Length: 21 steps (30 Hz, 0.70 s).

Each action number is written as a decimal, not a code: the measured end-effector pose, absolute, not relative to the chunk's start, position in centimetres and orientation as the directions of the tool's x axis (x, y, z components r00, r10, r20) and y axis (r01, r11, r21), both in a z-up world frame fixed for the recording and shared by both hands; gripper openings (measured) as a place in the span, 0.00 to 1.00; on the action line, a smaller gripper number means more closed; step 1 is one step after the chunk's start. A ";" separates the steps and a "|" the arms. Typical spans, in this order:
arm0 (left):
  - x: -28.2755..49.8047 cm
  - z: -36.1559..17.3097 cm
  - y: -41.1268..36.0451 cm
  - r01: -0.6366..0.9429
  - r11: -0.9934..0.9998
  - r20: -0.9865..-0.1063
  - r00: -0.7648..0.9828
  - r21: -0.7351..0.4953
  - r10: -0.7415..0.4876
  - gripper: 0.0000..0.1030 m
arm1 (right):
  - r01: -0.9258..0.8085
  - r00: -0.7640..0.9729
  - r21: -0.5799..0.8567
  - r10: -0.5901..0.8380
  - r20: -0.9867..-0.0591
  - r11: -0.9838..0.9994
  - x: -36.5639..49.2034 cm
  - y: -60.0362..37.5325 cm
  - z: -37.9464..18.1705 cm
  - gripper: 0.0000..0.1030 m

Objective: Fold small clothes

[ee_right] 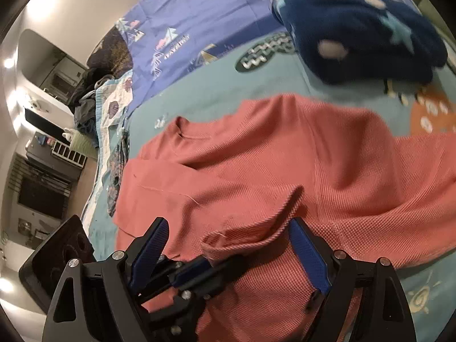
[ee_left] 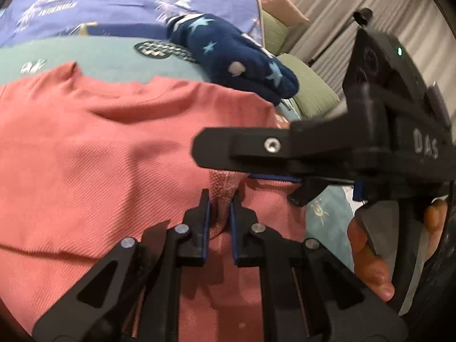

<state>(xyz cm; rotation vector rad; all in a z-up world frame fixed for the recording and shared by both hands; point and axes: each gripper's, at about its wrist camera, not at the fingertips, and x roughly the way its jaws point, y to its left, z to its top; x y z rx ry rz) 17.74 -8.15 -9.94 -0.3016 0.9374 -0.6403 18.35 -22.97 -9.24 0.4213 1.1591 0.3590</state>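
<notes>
A salmon-pink knit garment (ee_left: 99, 154) lies spread on the bed; it also fills the right wrist view (ee_right: 285, 165). My left gripper (ee_left: 220, 199) is shut on a raised fold of the pink garment near its edge. My right gripper (ee_right: 228, 228) is open, its blue-padded fingers (ee_right: 307, 253) astride a lifted edge of the same garment. In the left wrist view the right gripper (ee_left: 228, 149) reaches in from the right, just above my left fingers.
A dark blue star-patterned garment (ee_left: 236, 57) lies behind the pink one, also in the right wrist view (ee_right: 364, 34). The bed has a teal and purple printed sheet (ee_right: 199, 85). Green cushions (ee_left: 307, 85) and curtains stand at right; furniture stands left of the bed (ee_right: 48, 156).
</notes>
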 end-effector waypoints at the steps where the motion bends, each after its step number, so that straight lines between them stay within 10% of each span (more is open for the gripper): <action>1: 17.8 -10.0 -8.0 0.372 0.777 -0.651 0.426 -0.507 -0.628 0.12 | -0.040 0.351 0.500 0.481 -0.804 0.865 18.4 -23.1 -9.5 0.85; 7: 17.4 -9.3 -8.9 0.403 0.778 -0.644 0.439 -0.482 -0.627 0.12 | 0.015 0.335 0.526 0.491 -0.804 0.850 18.8 -23.5 -10.1 0.84; 11: 17.0 -8.8 -9.5 0.420 0.774 -0.639 0.441 -0.474 -0.630 0.12 | 0.014 0.301 0.480 0.454 -0.839 0.877 20.0 -22.6 -10.3 0.07; 21: 17.8 -5.3 -12.4 0.443 0.753 -0.575 0.487 -0.486 -0.657 0.12 | -0.057 0.523 0.457 0.416 -0.744 0.888 19.2 -26.2 -5.1 0.06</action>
